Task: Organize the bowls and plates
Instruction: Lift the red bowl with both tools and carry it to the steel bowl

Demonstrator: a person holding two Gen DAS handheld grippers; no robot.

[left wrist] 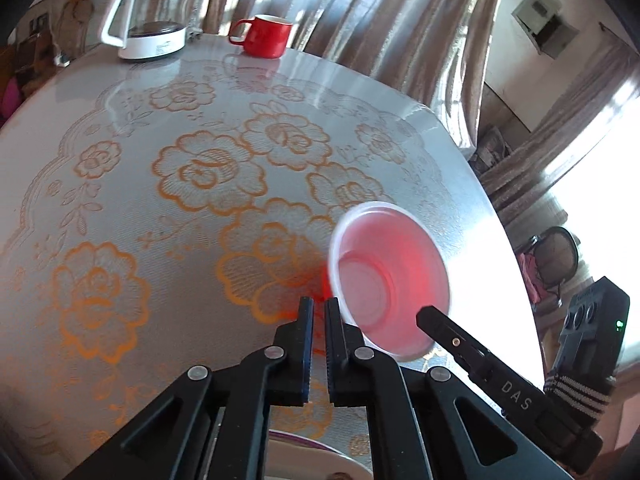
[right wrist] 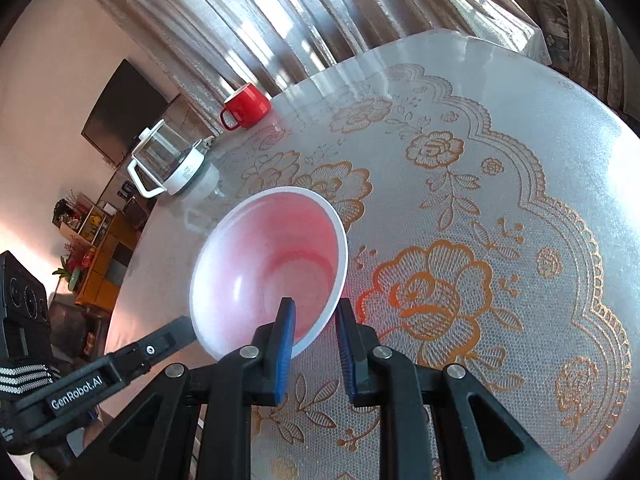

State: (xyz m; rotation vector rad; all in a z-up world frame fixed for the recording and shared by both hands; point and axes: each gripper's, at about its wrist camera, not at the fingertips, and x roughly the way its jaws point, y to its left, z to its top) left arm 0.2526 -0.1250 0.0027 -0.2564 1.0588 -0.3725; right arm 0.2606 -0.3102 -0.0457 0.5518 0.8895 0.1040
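The right gripper (right wrist: 314, 312) pinched the rim of the tilted pink bowl (right wrist: 272, 264) above the lace tablecloth (right wrist: 500, 200), the left gripper (left wrist: 319, 312) clenched empty just beside it, and with only 1 rim hold the bowl might swing or slip.

Your left wrist camera looks down steeply along its own fingers, close over the table (left wrist: 120, 184), facing the far edge where the kettle (left wrist: 150, 16) stands left of the red mug (left wrist: 266, 36). Your right wrist camera, just as close, faces that same kettle (right wrist: 170, 164) and mug (right wrist: 246, 107) from the other side. Both views share the bowl (left wrist: 390, 284) (right wrist: 268, 268), tilted above the flowered tablecloth, well short of the kettle.
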